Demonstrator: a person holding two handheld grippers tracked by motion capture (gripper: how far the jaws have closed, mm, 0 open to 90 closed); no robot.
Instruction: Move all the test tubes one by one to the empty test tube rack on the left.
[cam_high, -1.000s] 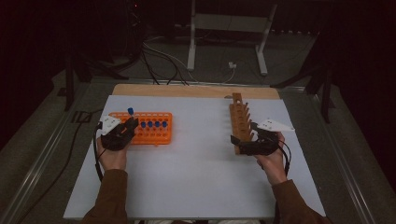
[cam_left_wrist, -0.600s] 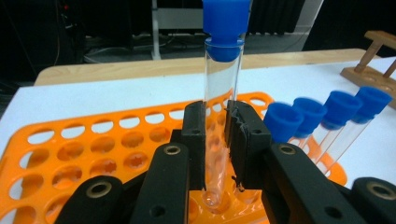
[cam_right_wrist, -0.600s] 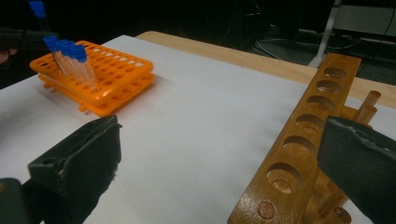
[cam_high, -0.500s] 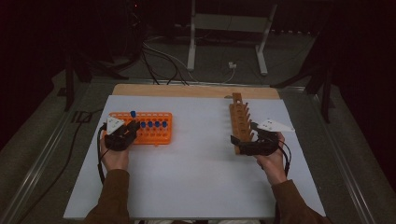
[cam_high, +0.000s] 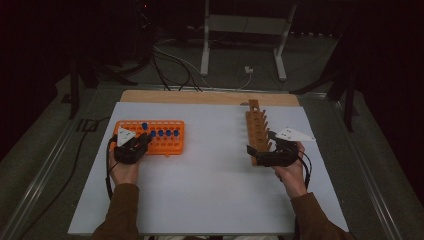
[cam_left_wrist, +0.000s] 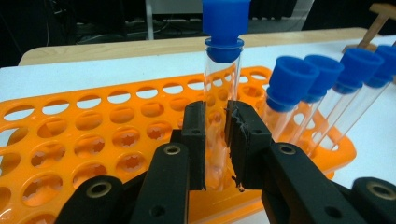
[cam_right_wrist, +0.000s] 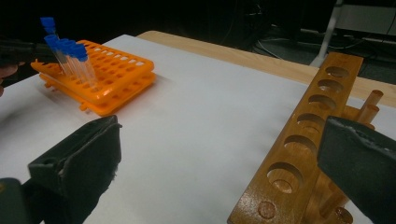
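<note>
My left gripper (cam_left_wrist: 215, 126) is shut on a clear test tube (cam_left_wrist: 223, 84) with a blue cap, held upright over the orange rack (cam_left_wrist: 93, 140). From above, the left gripper (cam_high: 141, 143) is at the orange rack's (cam_high: 172, 147) near left corner, and the held tube's cap (cam_high: 144, 125) stands above the others. Several more blue-capped tubes (cam_left_wrist: 322, 79) lean in the rack to its right. My right gripper (cam_high: 261, 151) is open at the near end of the wooden rack (cam_high: 255, 127). Its jaws (cam_right_wrist: 219, 144) stand wide apart, and the wooden rack (cam_right_wrist: 317, 102) has empty holes.
A white board (cam_high: 210, 190) covers the table, with a wooden strip (cam_high: 210, 97) along its far edge. Cables and a metal stand (cam_high: 240, 45) lie on the dark floor beyond. A cable trails off the table's left side.
The left gripper and its tube have shifted slightly to the right and nearer over the orange rack. The right hand has stayed still.
</note>
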